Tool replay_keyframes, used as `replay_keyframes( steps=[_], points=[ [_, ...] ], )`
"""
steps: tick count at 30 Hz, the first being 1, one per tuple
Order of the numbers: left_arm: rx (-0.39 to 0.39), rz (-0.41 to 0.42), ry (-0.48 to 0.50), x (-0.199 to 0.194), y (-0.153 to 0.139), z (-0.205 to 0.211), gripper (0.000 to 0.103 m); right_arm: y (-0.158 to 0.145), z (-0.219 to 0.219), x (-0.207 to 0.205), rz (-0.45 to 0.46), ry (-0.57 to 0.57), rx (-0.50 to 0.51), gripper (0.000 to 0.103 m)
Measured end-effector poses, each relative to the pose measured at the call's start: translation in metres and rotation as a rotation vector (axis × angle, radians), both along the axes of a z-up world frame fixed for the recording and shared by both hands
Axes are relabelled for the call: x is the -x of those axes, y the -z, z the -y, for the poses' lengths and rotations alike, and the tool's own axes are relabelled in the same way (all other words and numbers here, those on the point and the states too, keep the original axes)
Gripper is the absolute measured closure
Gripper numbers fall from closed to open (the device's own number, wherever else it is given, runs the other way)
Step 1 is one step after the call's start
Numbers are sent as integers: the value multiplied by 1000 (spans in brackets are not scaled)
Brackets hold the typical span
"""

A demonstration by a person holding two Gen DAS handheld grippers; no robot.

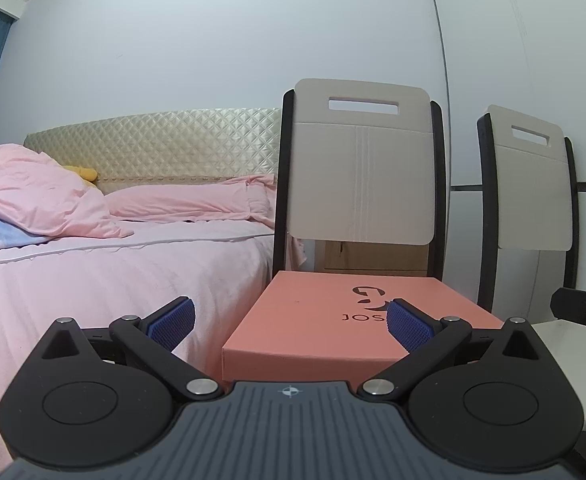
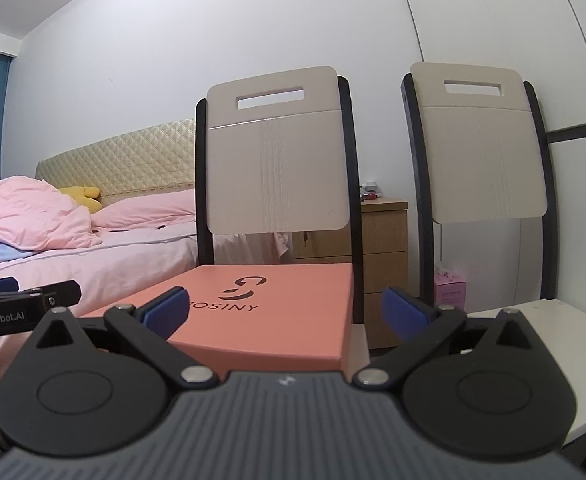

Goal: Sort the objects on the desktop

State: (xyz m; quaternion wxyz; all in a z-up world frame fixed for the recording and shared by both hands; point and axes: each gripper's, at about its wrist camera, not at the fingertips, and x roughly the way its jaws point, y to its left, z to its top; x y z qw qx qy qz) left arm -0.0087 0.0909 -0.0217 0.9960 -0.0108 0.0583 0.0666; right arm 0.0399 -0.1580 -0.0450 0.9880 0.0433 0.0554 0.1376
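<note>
The left claw [image 1: 291, 320] gapes wide and empty at bottom centre — blue pads [image 1: 171, 320] apart. Just beyond sits a salmon-pink box [image 1: 317, 324] on a chair [image 1: 359, 168]; a pink bed [image 1: 113, 272] fills the left.

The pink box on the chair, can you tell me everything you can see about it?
The flat salmon-pink cardboard box is rectangular and closed, with a dark curly logo and the word JOSINY printed on its lid. It lies flat on the seat of the cream-backed, black-framed chair beside the pink bed. Both the left gripper and right gripper are open in front of it; neither touches it.
</note>
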Motion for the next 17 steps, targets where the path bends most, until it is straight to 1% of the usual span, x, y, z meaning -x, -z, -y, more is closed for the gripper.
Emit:
replay_keyframes(
  steps=[17],
  points=[
    [1, -12, -8, -4, -1, 3, 0, -2, -1, 0, -5, 24, 26, 0]
  ],
)
